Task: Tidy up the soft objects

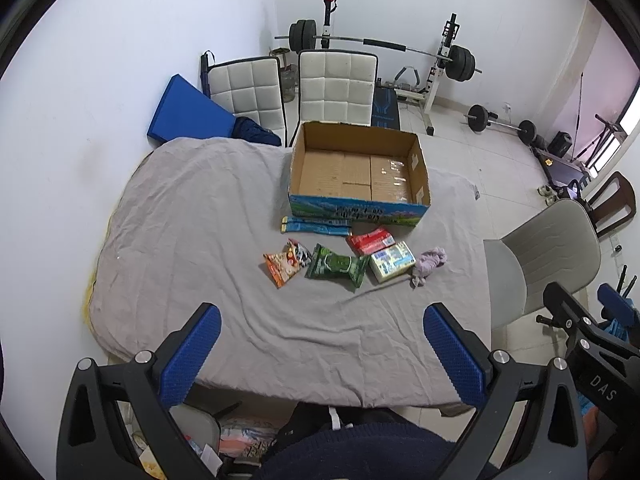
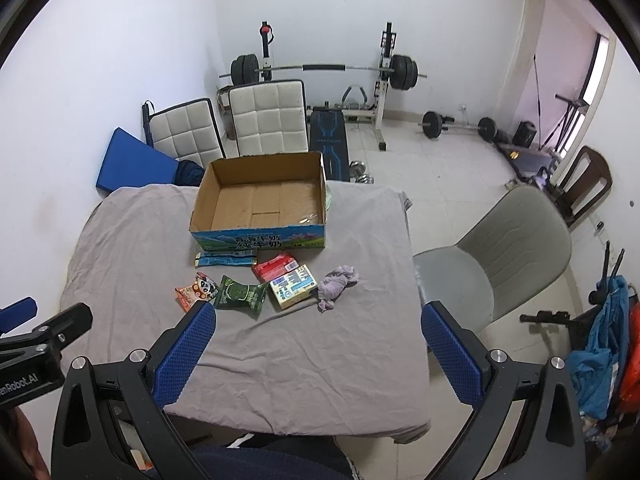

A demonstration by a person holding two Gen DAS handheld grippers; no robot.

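An empty cardboard box [image 1: 360,172] [image 2: 260,200] stands at the far side of a table covered by a grey cloth [image 1: 224,240] [image 2: 312,344]. In front of it lie a blue packet [image 1: 316,225] [image 2: 226,258], an orange snack bag [image 1: 282,266] [image 2: 194,290], a green bag [image 1: 338,266] [image 2: 240,295], a red pack [image 1: 370,239] [image 2: 274,266], a yellow-white pack [image 1: 392,262] [image 2: 294,286] and a crumpled purple cloth [image 1: 430,262] [image 2: 336,282]. My left gripper [image 1: 322,354] and right gripper [image 2: 318,354] are both open and empty, held over the near edge, well short of the items.
A grey chair [image 1: 548,256] [image 2: 496,256] stands right of the table. Two white padded chairs [image 1: 336,88] [image 2: 268,118] and a blue mat [image 1: 188,112] [image 2: 132,166] are behind it. A barbell rack [image 1: 440,56] [image 2: 384,76] and weights sit by the far wall.
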